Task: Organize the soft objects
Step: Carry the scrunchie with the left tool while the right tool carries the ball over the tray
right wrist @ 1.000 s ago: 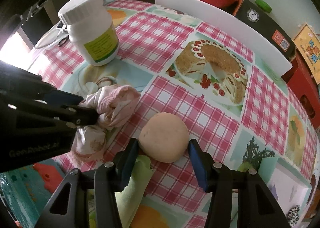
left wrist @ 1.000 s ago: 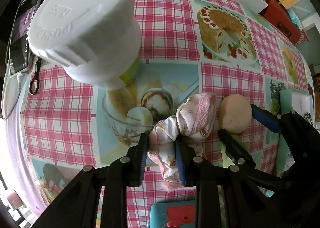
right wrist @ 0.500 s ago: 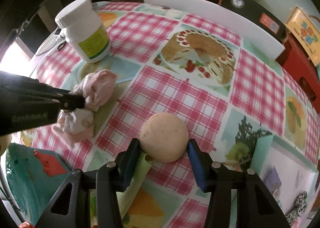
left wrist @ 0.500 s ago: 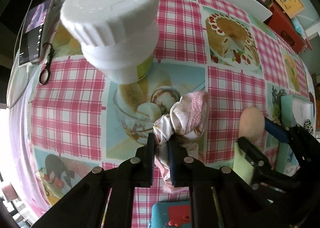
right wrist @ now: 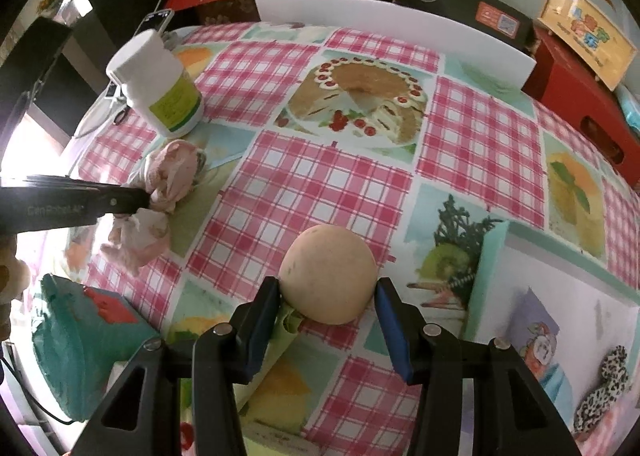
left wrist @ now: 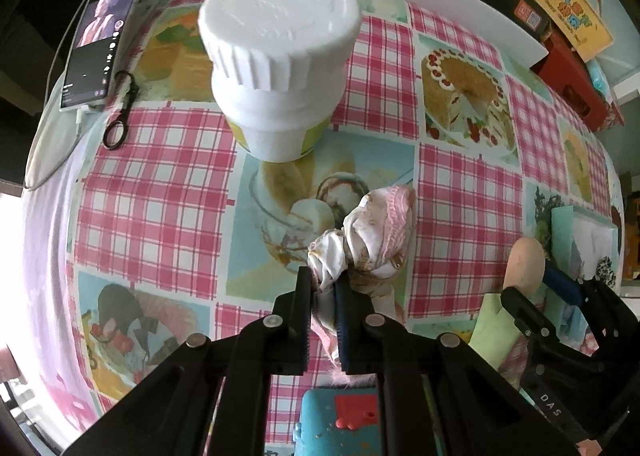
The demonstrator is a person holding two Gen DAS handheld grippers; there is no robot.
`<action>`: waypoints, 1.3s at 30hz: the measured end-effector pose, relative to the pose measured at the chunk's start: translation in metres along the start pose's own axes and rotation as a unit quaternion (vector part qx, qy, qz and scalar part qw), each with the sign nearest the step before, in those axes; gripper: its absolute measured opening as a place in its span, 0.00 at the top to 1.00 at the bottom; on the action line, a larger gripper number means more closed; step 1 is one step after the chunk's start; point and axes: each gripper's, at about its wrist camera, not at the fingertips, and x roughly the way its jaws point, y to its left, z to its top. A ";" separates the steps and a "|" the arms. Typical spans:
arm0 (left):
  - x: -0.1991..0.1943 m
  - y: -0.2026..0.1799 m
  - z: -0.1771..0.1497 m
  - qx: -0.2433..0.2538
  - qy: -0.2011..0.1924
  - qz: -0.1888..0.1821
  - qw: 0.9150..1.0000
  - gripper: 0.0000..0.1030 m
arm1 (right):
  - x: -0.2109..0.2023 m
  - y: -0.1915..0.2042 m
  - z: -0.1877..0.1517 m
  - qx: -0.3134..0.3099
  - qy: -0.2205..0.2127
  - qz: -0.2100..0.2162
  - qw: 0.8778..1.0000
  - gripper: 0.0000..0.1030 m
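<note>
Fingers of my left gripper [left wrist: 323, 298] pinch a crumpled pink-and-white cloth [left wrist: 370, 232], jaws nearly together with a fold of fabric squeezed between the pads; most of the bundle bulges ahead of the tips and a tail hangs below them. From the right wrist view I see the same cloth [right wrist: 170, 180] held at the end of that gripper, above the tablecloth [right wrist: 320, 184]. My right gripper [right wrist: 326, 302] grips a tan ball [right wrist: 327, 274], one pad pressed to each side, jaws at a medium spread. I cannot tell whether the ball clears the table. Just under it lies a pale green sheet [right wrist: 276, 340]. A teal case [right wrist: 80, 336] with a red patch sits near my left, close to the table edge. To my right stands a mint box [right wrist: 560, 296] with a leopard-print item [right wrist: 604, 392] inside. Farther out, past the cloth, a white bottle [left wrist: 276, 68] with a green label stands upright. Beyond it a phone [left wrist: 106, 32] lies by the table's edge with a black clip [left wrist: 120, 112] beside it. A white board [right wrist: 392, 28] lines the far side.
</note>
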 end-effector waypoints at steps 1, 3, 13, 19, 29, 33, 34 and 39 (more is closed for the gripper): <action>-0.004 0.000 -0.001 -0.001 -0.002 0.000 1.000 0.90 | -0.002 -0.001 -0.001 0.002 -0.001 0.000 1.000 0.49; -0.011 0.001 -0.003 -0.004 -0.006 0.001 1.000 0.90 | -0.014 -0.007 -0.004 0.006 -0.003 -0.001 1.000 0.49; -0.049 -0.012 -0.009 -0.009 -0.037 0.016 0.999 0.90 | -0.037 -0.008 -0.005 0.017 -0.019 -0.007 1.000 0.49; -0.077 -0.025 -0.020 0.000 -0.072 0.035 0.997 0.90 | -0.059 -0.015 -0.014 0.022 -0.032 -0.009 0.999 0.49; -0.109 -0.056 -0.054 -0.013 -0.114 0.011 0.993 0.90 | -0.088 -0.021 -0.038 0.038 -0.051 -0.020 0.998 0.49; -0.116 -0.054 -0.081 -0.066 -0.128 -0.027 0.989 0.90 | -0.099 -0.024 -0.053 0.056 -0.065 -0.022 0.996 0.49; -0.114 -0.054 -0.087 -0.078 -0.128 -0.036 0.988 0.90 | -0.100 -0.025 -0.058 0.061 -0.067 -0.023 0.996 0.49; -0.111 -0.064 -0.116 -0.082 -0.129 -0.044 0.987 0.90 | -0.108 -0.025 -0.081 0.073 -0.070 -0.029 0.994 0.49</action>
